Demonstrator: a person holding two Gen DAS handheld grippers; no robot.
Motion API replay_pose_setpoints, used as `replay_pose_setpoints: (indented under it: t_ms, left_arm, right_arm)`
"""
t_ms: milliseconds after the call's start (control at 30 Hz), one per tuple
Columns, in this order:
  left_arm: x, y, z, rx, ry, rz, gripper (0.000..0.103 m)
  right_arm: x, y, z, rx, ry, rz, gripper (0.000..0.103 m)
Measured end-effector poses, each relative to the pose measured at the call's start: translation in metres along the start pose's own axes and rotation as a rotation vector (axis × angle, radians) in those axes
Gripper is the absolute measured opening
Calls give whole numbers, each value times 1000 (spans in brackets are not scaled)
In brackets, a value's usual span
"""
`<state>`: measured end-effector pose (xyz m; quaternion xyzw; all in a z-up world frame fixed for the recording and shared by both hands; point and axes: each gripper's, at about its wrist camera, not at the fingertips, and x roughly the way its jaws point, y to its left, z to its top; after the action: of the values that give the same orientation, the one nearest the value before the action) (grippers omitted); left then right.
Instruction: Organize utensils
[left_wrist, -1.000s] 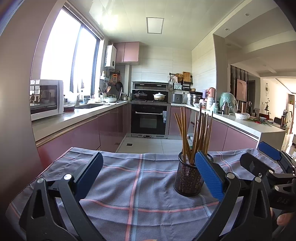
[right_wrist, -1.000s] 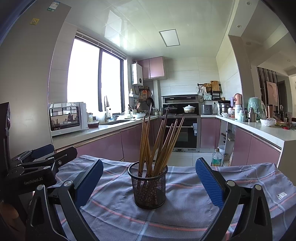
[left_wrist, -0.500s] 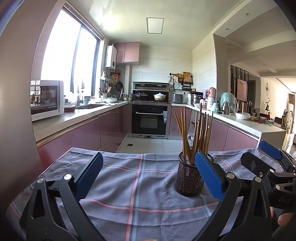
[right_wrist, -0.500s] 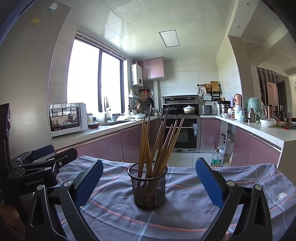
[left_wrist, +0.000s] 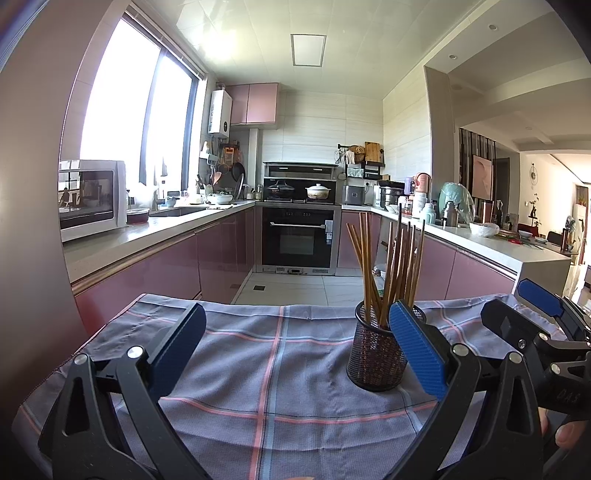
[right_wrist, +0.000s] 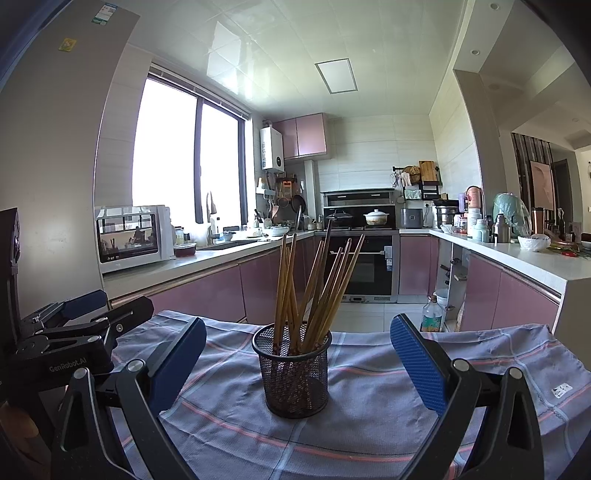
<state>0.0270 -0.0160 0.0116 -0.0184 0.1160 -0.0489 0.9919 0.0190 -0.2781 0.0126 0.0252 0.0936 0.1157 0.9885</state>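
A black mesh holder (right_wrist: 293, 373) stands upright on the checked cloth, filled with several brown chopsticks (right_wrist: 317, 284) leaning outward. My right gripper (right_wrist: 295, 354) is open, its blue pads on either side of the holder and nearer the camera, touching nothing. In the left wrist view the same holder (left_wrist: 376, 354) sits right of centre, partly behind the right blue pad, with its chopsticks (left_wrist: 391, 266) above. My left gripper (left_wrist: 295, 347) is open and empty over bare cloth. Each gripper shows at the edge of the other view.
The grey-blue checked cloth (left_wrist: 266, 369) covers the table, whose far edge drops to the kitchen floor. Pink cabinets and counters run along both sides, with a microwave (right_wrist: 133, 236) on the left and an oven (left_wrist: 299, 240) at the back. A plastic bottle (right_wrist: 430, 314) stands on the floor.
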Motion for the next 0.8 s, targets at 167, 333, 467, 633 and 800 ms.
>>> replay_pose_setpoints:
  t_ms: [167, 333, 467, 633, 800]
  left_arm:
    - [1, 0, 0, -2, 0, 3, 98]
    - [1, 0, 0, -2, 0, 3, 98]
    - [1, 0, 0, -1, 0, 2, 98]
    - [1, 0, 0, 0, 0, 4, 98]
    - [2, 1, 0, -1, 5, 5, 98]
  right_arm:
    - [0, 0, 0, 0, 1, 0, 97]
    - [0, -1, 0, 0, 0, 1, 97]
    - [0, -1, 0, 0, 1, -1, 97]
    - [1, -1, 0, 2, 2, -1, 97]
    - [2, -2, -1, 2, 5, -1, 97]
